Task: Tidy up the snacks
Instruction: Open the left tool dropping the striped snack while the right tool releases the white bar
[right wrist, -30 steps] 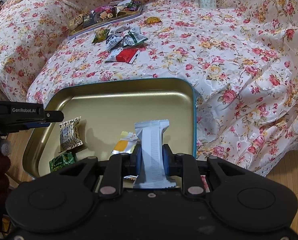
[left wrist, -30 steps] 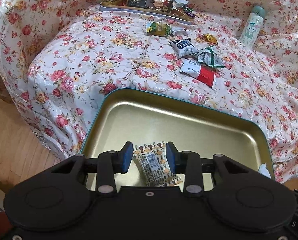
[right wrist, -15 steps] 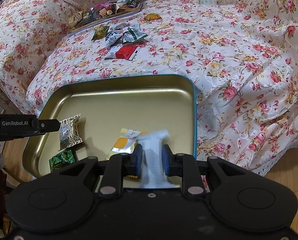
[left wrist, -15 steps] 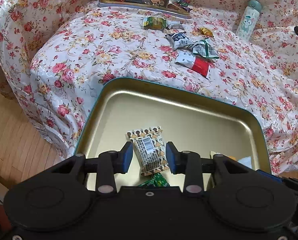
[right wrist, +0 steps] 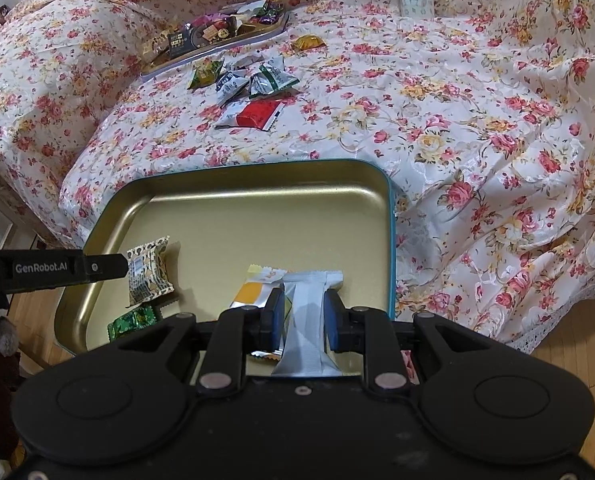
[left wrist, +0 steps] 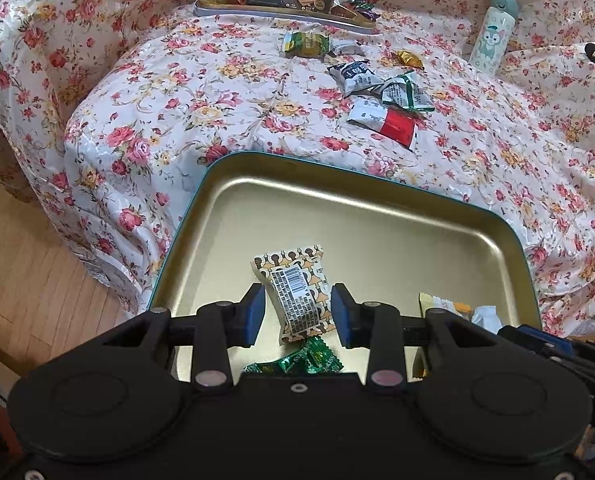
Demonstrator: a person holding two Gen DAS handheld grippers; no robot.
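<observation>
A gold tin tray with a teal rim lies at the near edge of the flowered cloth. In it lie a brown-patterned packet, a green candy and a yellow-orange packet. My left gripper hangs open over the patterned packet, with a gap to either pad. From the right wrist it shows as a black finger beside that packet. My right gripper is shut on a white bar wrapper above the tray's near right part.
Loose snacks lie farther back on the cloth: a red-and-white packet, grey-green packets, a gold candy. A second tray full of snacks sits at the far edge. A pale bottle stands at the right. Wooden floor lies below the cloth.
The left gripper has drawn back from the patterned packet, bringing the green candy into view. The white bar has sunk lower in the right gripper's hold.
</observation>
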